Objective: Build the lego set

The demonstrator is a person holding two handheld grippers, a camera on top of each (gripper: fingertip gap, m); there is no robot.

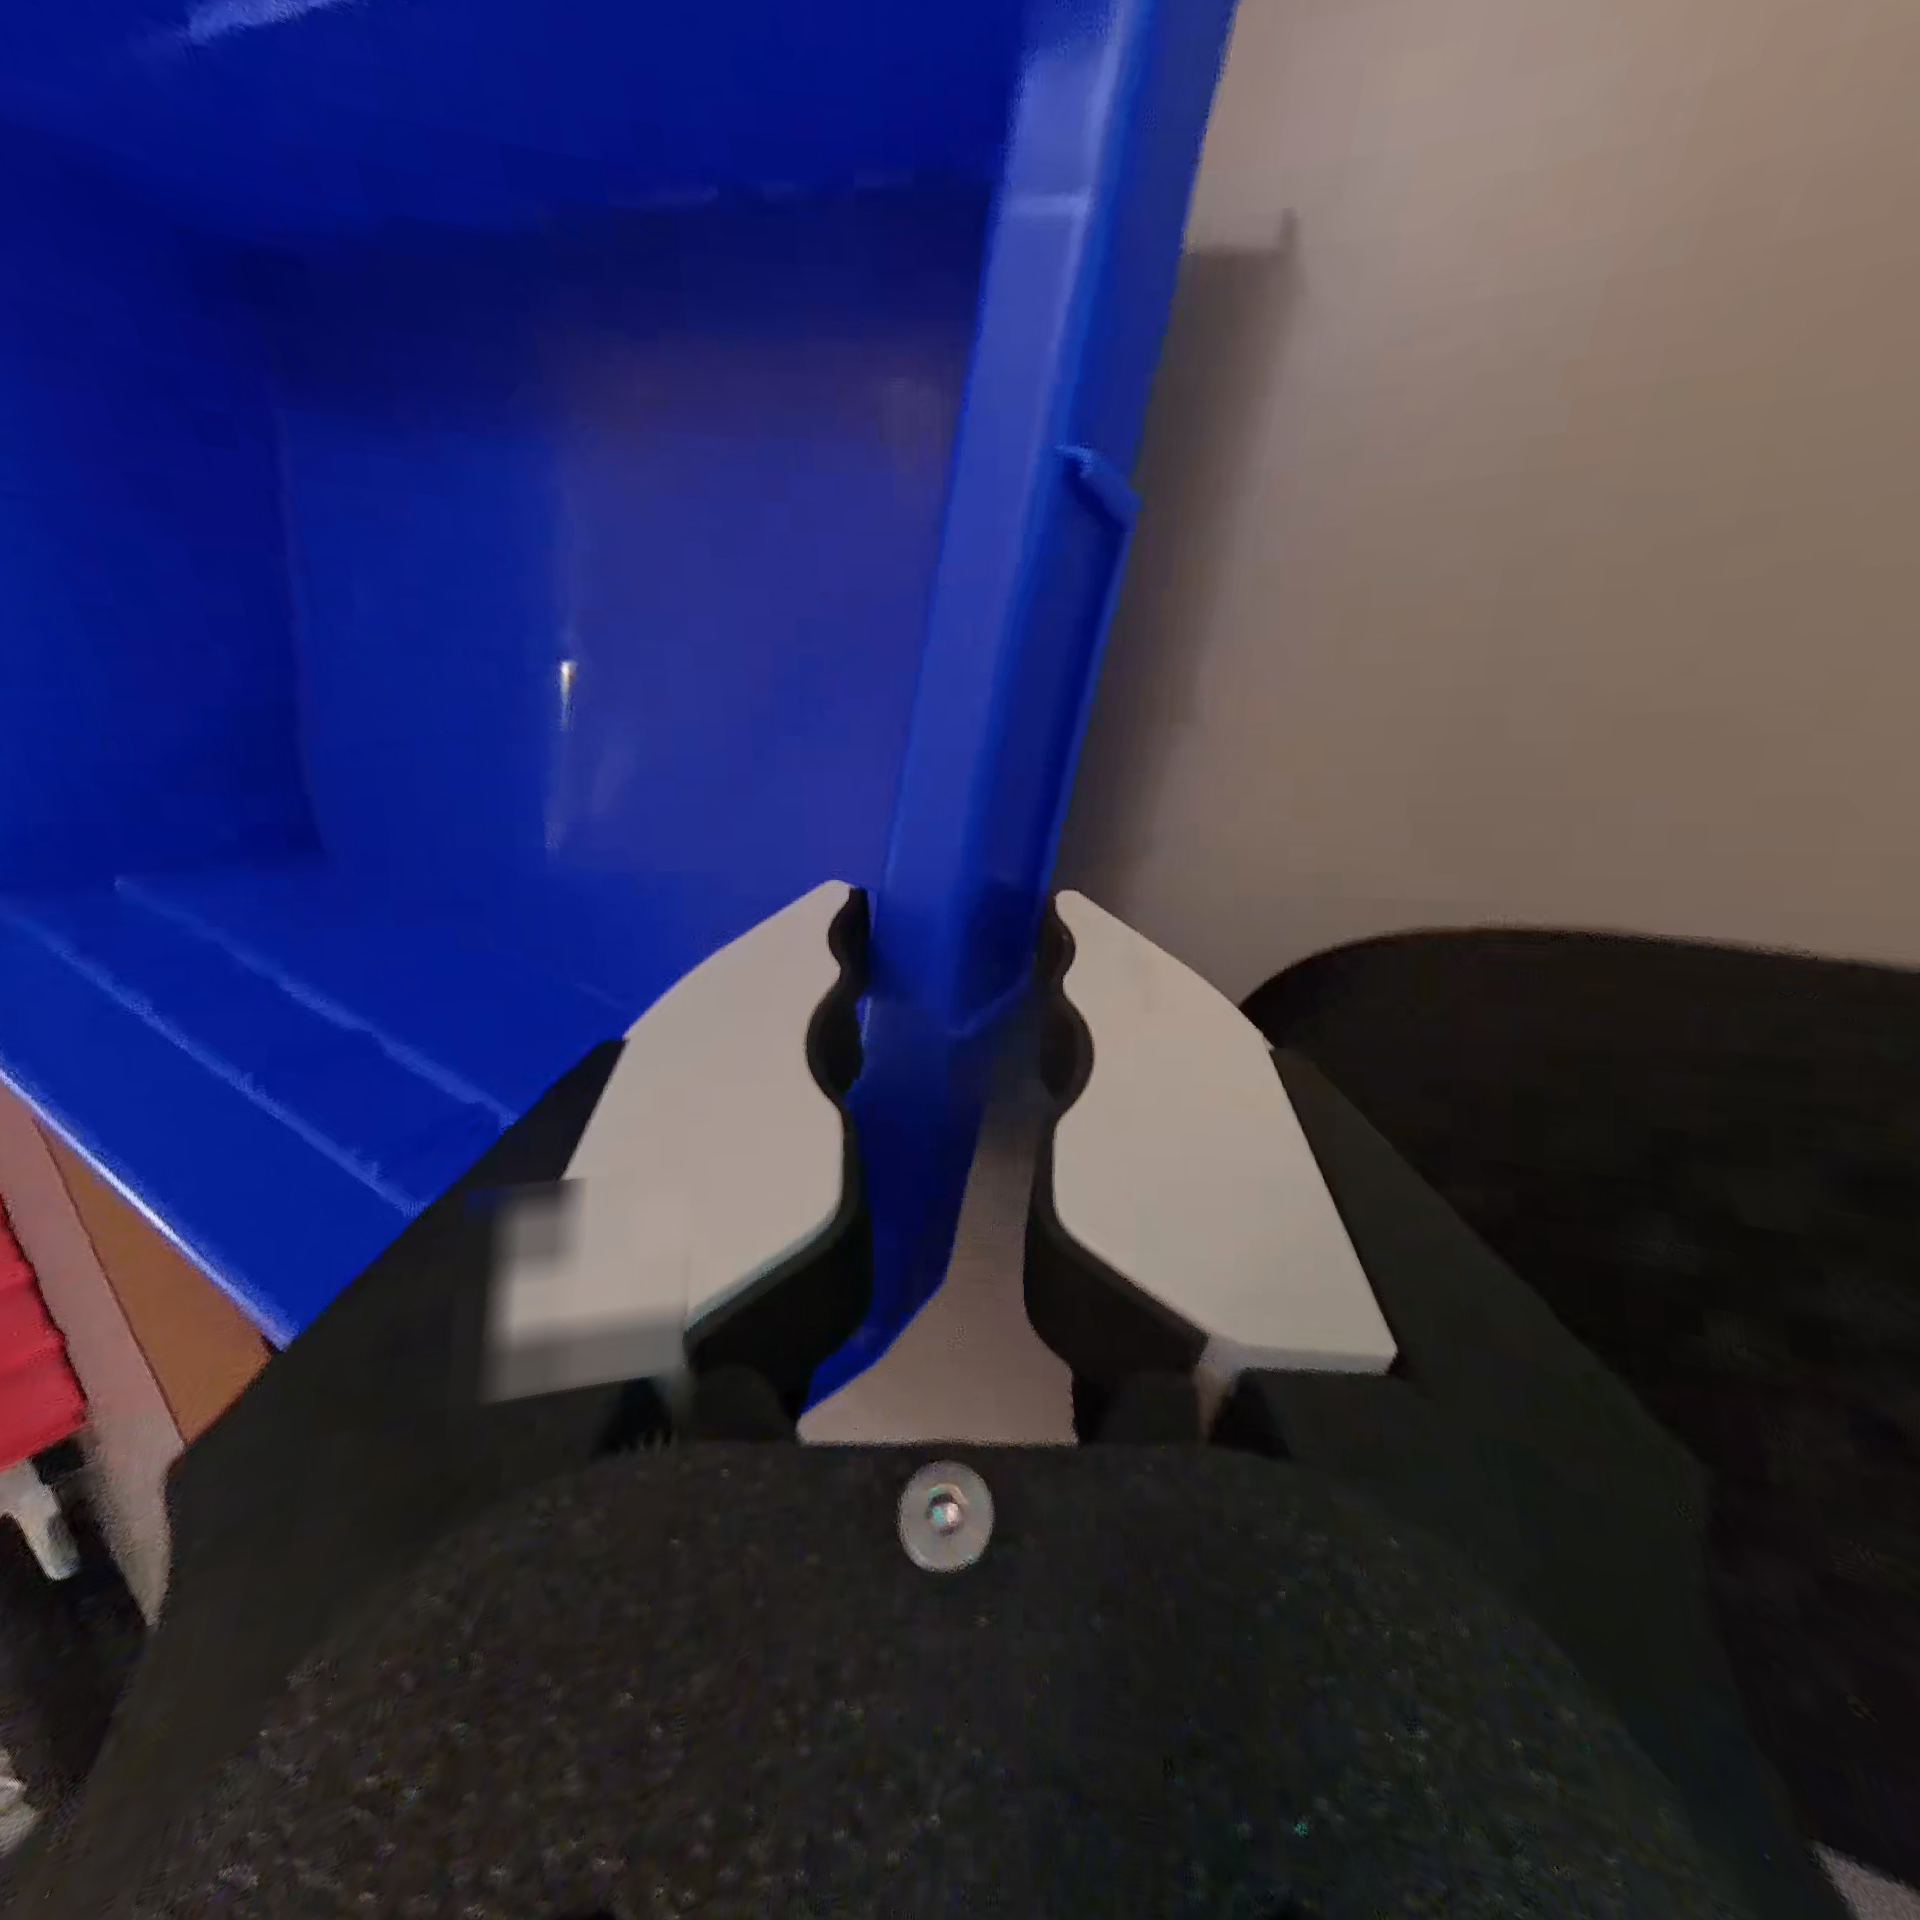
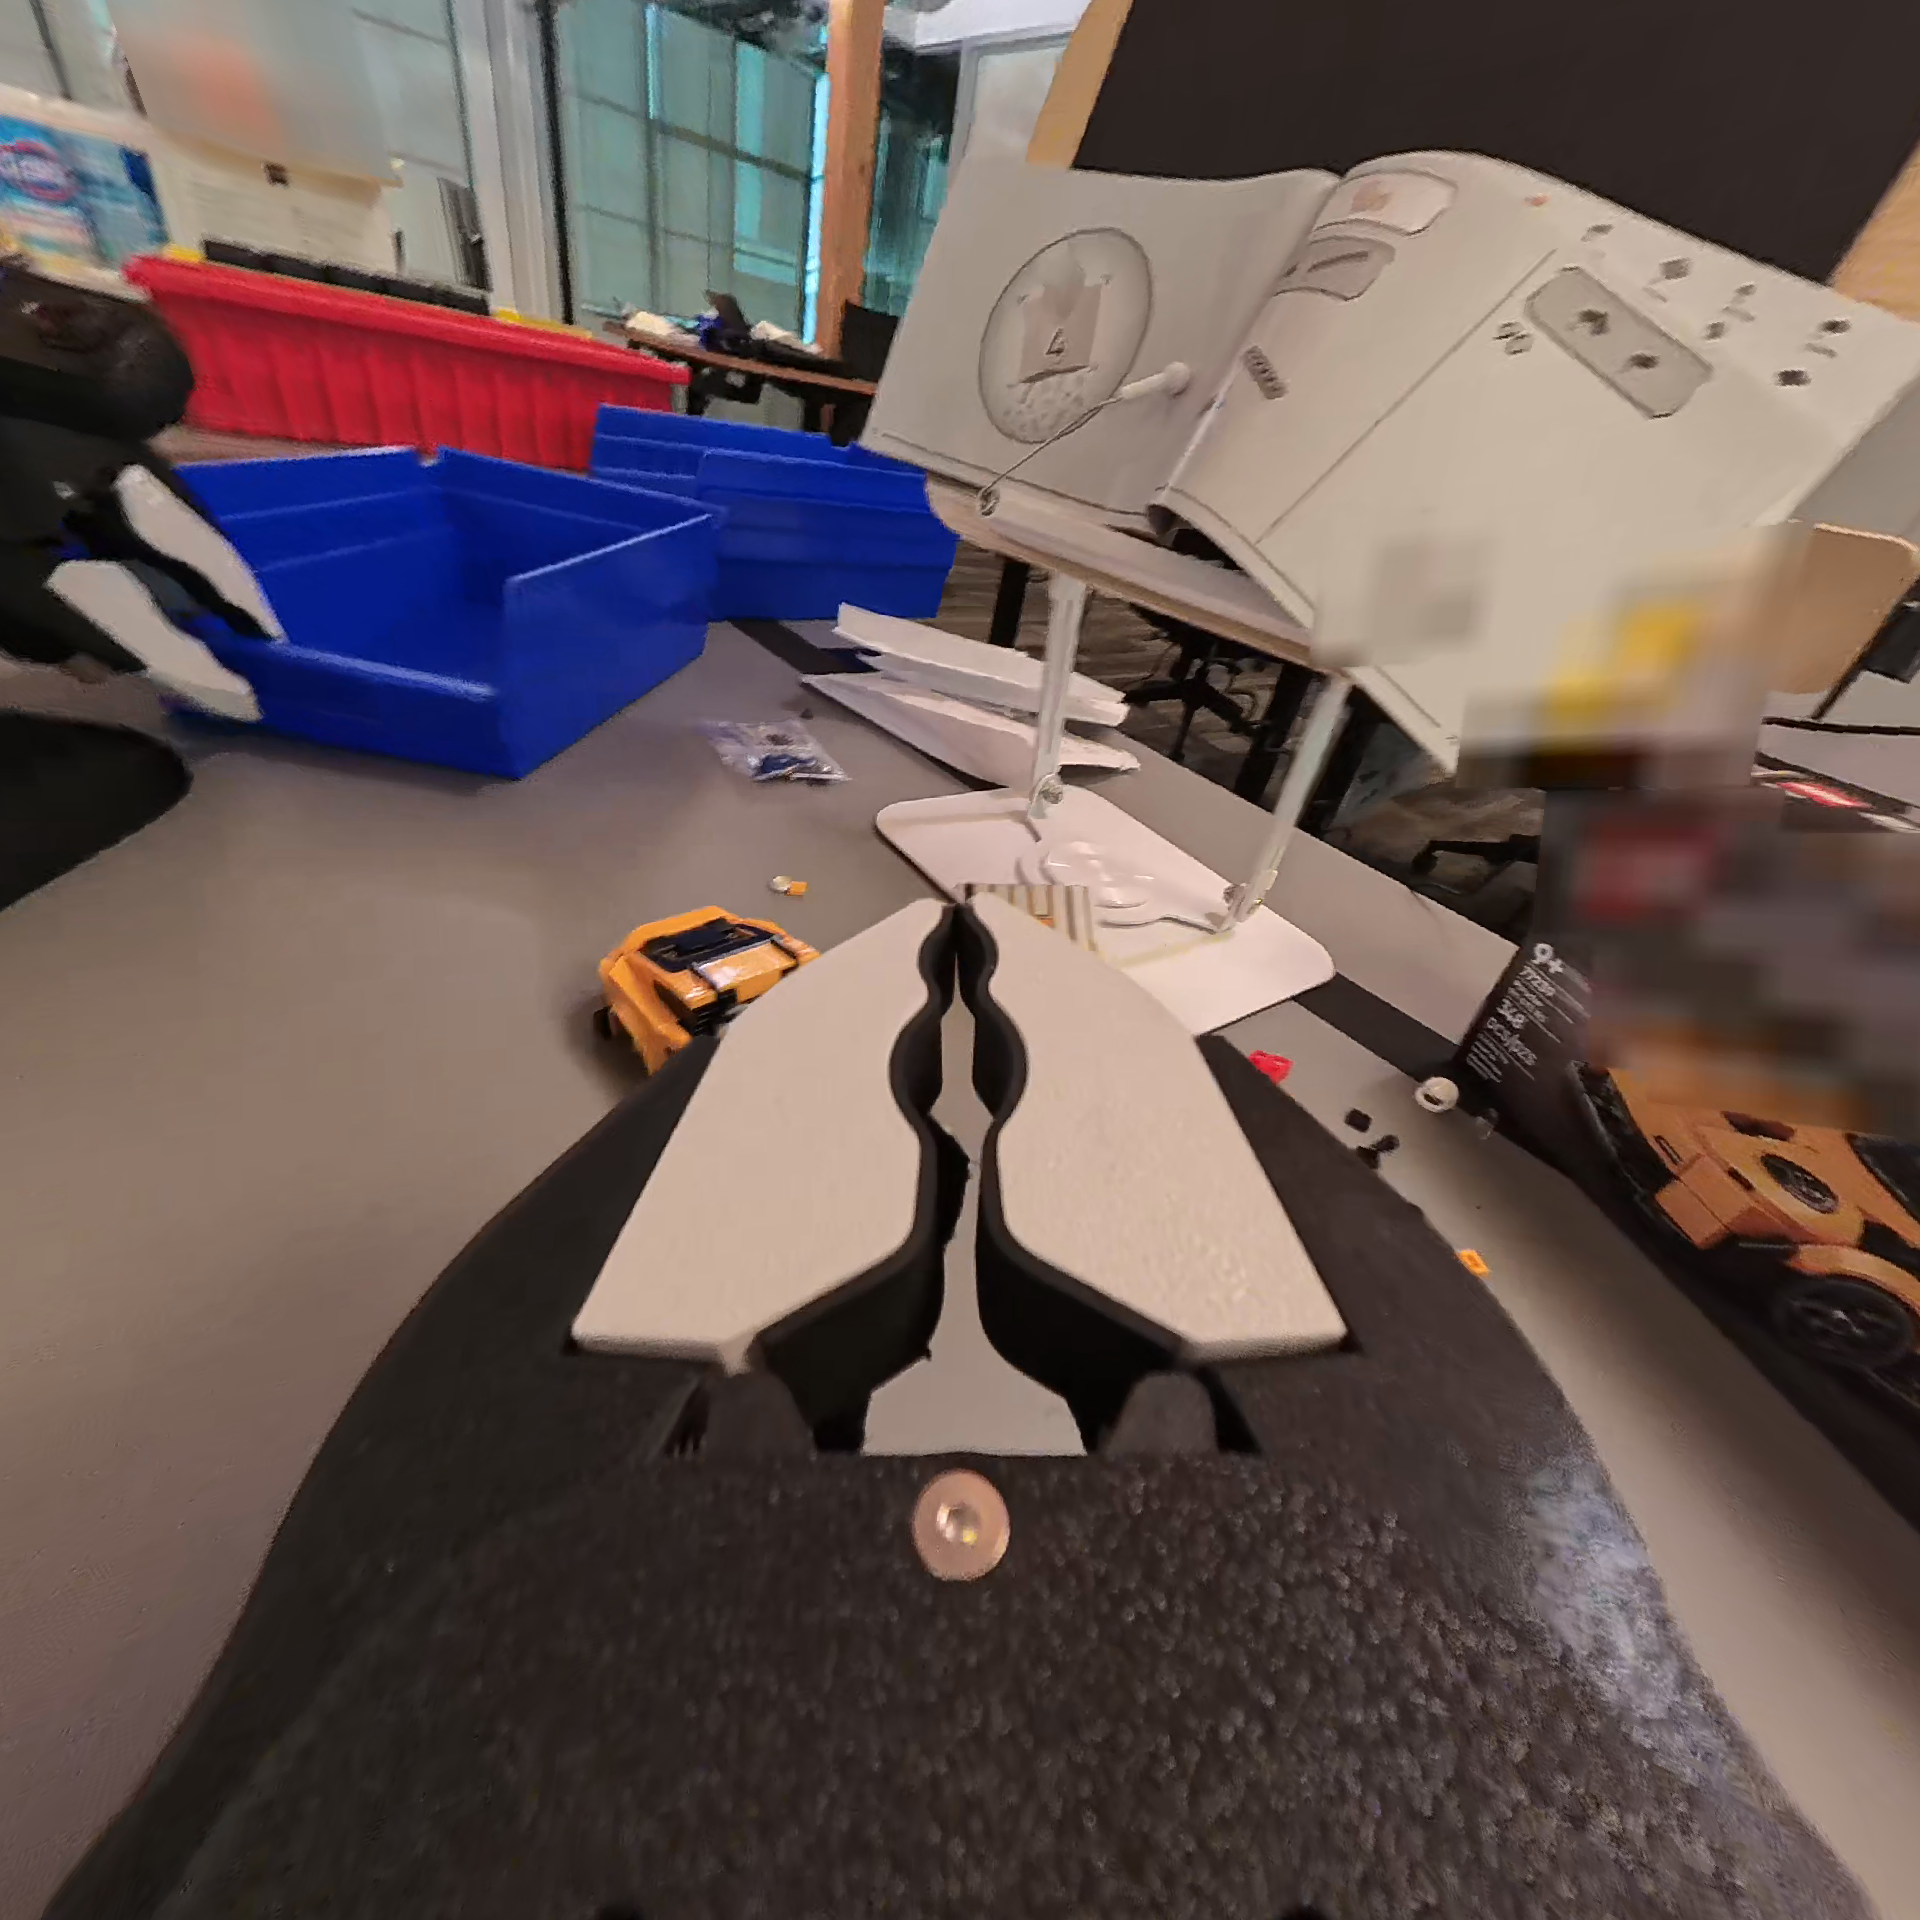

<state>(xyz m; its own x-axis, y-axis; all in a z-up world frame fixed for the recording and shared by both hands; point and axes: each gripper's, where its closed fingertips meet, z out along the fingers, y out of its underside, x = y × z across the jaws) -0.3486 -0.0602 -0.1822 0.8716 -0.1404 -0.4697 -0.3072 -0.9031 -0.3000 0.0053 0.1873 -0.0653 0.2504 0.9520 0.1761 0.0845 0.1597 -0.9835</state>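
My left gripper (image 1: 951, 914) straddles one side wall (image 1: 997, 623) of a blue plastic bin (image 1: 468, 520). The wall stands between the open pads, close to both, and the bin's inside fills the left of that view. The right wrist view shows the same gripper (image 2: 156, 613) at the near left corner of the blue bin (image 2: 468, 623). My right gripper (image 2: 958, 914) is shut, its tips meeting with nothing between them. It hovers over the grey table (image 2: 312, 987), just right of a small orange brick-built car (image 2: 696, 977).
A white book stand (image 2: 1101, 894) holds an open booklet (image 2: 1351, 395) ahead of the right gripper. A dark box with a car picture (image 2: 1714, 1143) lies at the right. More blue bins (image 2: 790, 499) and a red bin (image 2: 395, 364) stand behind. A plastic bag (image 2: 774, 750) and small loose pieces (image 2: 1270, 1062) lie about. The grippers' ends are close to 45 centimeters from one another.
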